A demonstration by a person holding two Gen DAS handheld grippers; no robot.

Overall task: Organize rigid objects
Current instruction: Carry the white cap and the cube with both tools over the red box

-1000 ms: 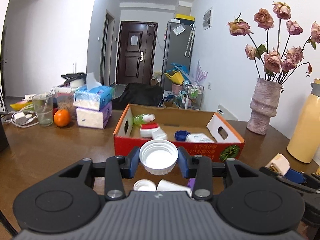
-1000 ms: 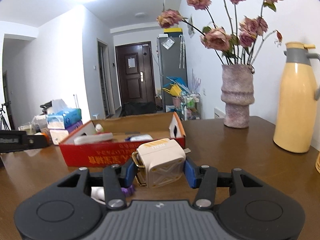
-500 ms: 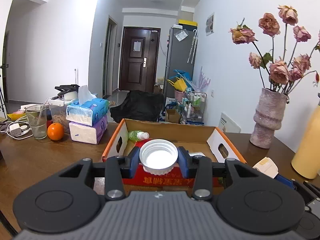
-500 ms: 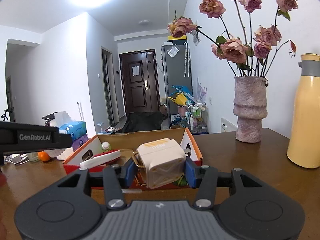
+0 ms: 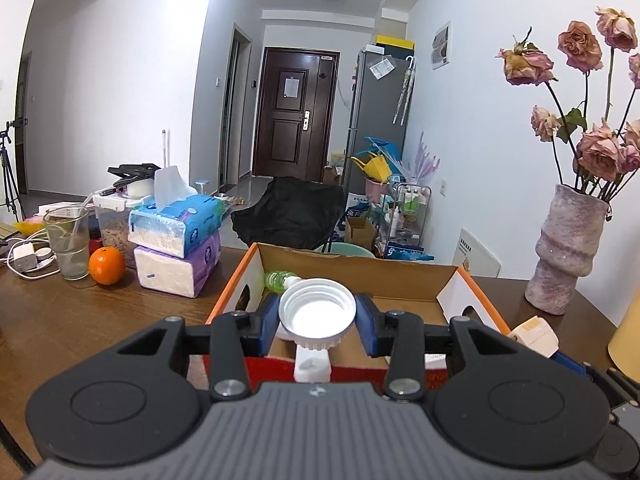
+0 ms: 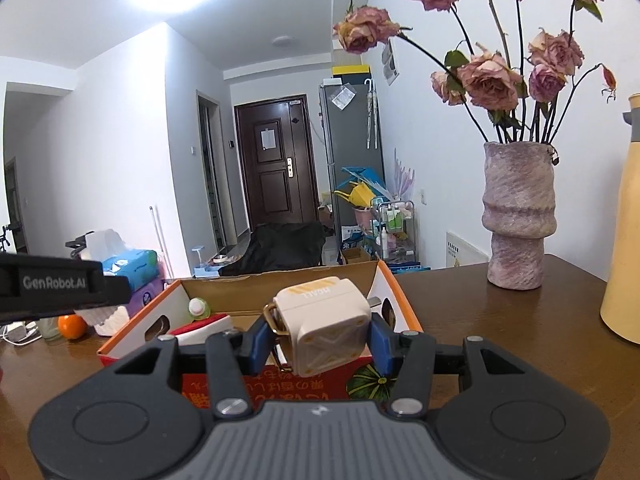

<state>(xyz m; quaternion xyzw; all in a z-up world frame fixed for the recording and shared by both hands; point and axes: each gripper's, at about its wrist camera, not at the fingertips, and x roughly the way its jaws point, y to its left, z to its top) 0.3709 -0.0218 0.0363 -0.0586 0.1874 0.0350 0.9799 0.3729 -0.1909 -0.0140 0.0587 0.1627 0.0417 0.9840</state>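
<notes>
Over the box [image 5: 352,272], both tongs are arriving from the bench, left tongs [image 5: 317,317] clamping a white cap [image 5: 317,314], right tongs [image 6: 320,338] clamping a cream charger [image 6: 324,328], both nearing drop-off.

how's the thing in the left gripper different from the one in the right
The left gripper holds a round white cap, hollow side facing the camera; the right gripper holds a boxy cream charger, solid and tilted. The cap is flat and ridged, the charger bulkier. Both are clamped above the cardboard box.
</notes>
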